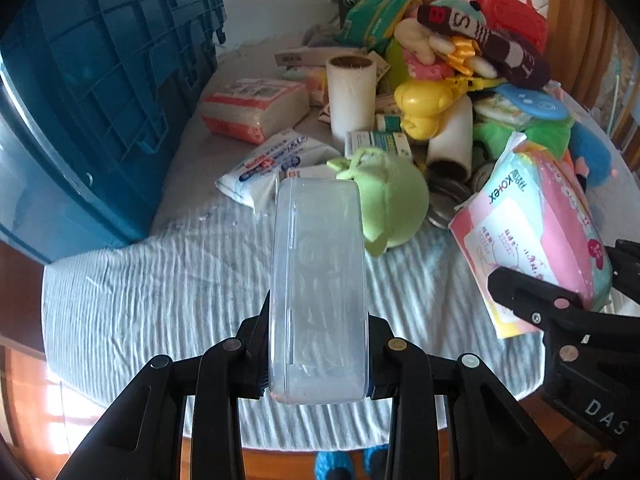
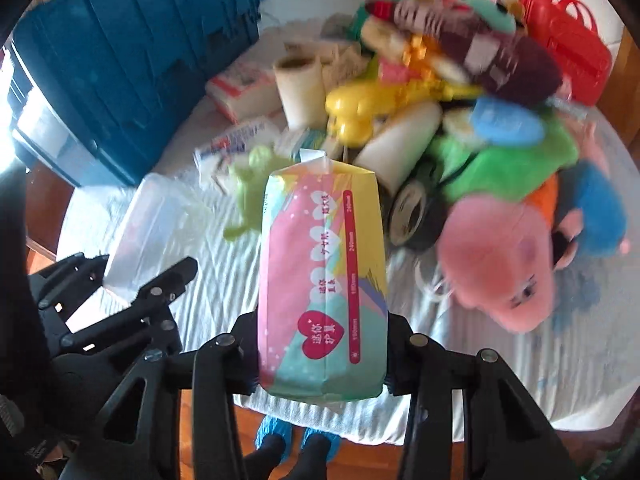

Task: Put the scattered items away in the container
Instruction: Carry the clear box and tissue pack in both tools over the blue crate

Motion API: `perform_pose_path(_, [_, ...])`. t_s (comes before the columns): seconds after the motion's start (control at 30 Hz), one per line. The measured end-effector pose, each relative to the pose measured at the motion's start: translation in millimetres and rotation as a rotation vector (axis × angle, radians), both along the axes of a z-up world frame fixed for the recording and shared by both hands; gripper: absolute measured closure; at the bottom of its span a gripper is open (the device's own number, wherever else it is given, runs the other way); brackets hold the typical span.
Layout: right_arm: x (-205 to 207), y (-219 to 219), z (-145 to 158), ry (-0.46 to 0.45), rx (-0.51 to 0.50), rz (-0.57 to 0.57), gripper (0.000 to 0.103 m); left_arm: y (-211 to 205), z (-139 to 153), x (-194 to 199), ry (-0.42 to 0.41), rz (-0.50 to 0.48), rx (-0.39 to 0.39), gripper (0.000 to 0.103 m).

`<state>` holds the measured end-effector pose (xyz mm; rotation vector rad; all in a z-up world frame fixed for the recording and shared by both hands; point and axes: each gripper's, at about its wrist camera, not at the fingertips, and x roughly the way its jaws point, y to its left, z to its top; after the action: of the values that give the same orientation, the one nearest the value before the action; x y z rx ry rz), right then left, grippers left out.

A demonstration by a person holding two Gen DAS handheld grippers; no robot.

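My left gripper [image 1: 318, 354] is shut on a clear plastic box [image 1: 318, 280] and holds it above the white cloth; the box also shows in the right wrist view [image 2: 148, 232]. My right gripper [image 2: 322, 354] is shut on a pink and yellow sanitary pad pack [image 2: 324, 272], which also shows in the left wrist view [image 1: 536, 236]. The blue crate [image 1: 92, 92] stands at the left, also seen in the right wrist view [image 2: 132, 52]. A pile of scattered items lies ahead and to the right.
The pile holds a green plush [image 1: 390, 204], white rolls [image 1: 352, 92], tissue packs [image 1: 256, 110], a yellow toy [image 1: 426, 106], a red plastic bag [image 1: 508, 8] and a pink plush [image 2: 496, 264]. The table's front edge [image 1: 280, 436] is near, with wood floor below.
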<state>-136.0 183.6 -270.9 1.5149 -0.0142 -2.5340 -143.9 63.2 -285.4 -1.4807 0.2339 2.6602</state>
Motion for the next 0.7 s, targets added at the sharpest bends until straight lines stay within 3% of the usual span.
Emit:
perform_pose_path(0.4, [-19, 18, 155, 0.346, 0.052, 0.051, 0.060, -10, 155, -21, 0.340, 0.029, 0.032, 0.071])
perform_pose_path(0.53, [-35, 0, 206, 0.450, 0.055, 0.066, 0.060, -24, 208, -27, 0.459, 0.036, 0.049, 0.071])
perform_pose_path(0.7, [-58, -36, 262, 0.562, 0.025, 0.104, 0.060, -72, 269, -40, 0.577, 0.062, 0.041, 0.071])
